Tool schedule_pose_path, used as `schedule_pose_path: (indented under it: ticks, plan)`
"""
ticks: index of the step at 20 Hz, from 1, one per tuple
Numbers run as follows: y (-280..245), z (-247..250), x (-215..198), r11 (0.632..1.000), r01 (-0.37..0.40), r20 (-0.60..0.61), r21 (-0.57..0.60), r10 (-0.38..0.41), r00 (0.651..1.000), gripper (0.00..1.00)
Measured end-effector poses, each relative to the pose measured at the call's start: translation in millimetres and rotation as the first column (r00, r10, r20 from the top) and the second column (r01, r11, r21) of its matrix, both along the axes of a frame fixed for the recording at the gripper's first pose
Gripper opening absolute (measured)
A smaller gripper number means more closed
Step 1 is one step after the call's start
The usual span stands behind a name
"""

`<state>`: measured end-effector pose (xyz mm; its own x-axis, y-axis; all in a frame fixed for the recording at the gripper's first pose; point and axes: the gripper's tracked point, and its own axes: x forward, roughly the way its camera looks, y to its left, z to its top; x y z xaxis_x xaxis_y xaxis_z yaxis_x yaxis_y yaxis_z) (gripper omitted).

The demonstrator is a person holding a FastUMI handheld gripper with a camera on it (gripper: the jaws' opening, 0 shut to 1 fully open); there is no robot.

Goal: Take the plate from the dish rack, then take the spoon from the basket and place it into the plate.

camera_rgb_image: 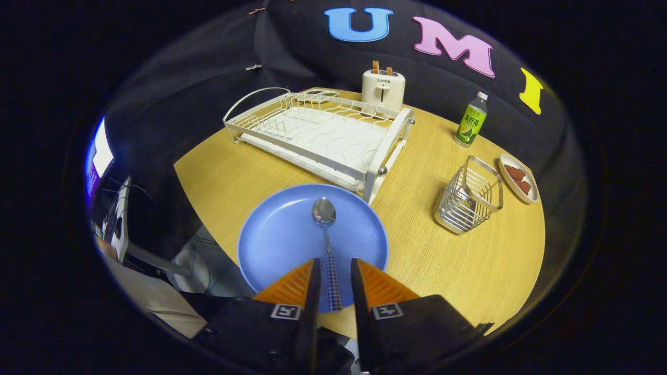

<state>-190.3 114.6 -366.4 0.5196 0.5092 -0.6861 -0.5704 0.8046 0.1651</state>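
A blue plate (281, 234) lies flat on the wooden table (469, 271), just in front of the white dish rack (323, 136). A metal spoon (324, 212) with a checked handle rests in the plate, bowl toward the rack. Its handle runs back between the fingers of my gripper (335, 263). The fingers stand slightly apart with a small gap on each side of the handle, so the gripper is open and not pressing on it. The wire basket (469, 200) stands to the right of the plate and looks empty.
Behind the rack are a white toaster (383, 86) and a green bottle (471, 121). A small dish (517, 178) with red pieces sits right of the basket. The table's rounded edge runs close on the left, with gear and cables below it.
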Motion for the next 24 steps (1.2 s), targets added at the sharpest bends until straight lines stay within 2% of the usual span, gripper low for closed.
schedule_pose_path:
  ticks: [3, 10, 15, 19, 24]
  plan:
    - [-3, 2, -1, 1.0, 0.018, 0.0, 0.0, -0.018, 1.0, 1.0]
    - [-3, 14, 2, 0.999, 0.033, -0.005, 0.027, -0.033, 0.999, 1.0]
    - [-14, 85, 39, 0.991, 0.095, 0.126, 0.098, -0.107, 0.986, 1.0]
    - [-41, 165, 80, 0.977, 0.152, 0.295, 0.149, -0.19, 0.936, 1.0]
    - [-83, 264, 112, 0.947, 0.216, 0.452, 0.237, -0.304, 0.839, 0.98]
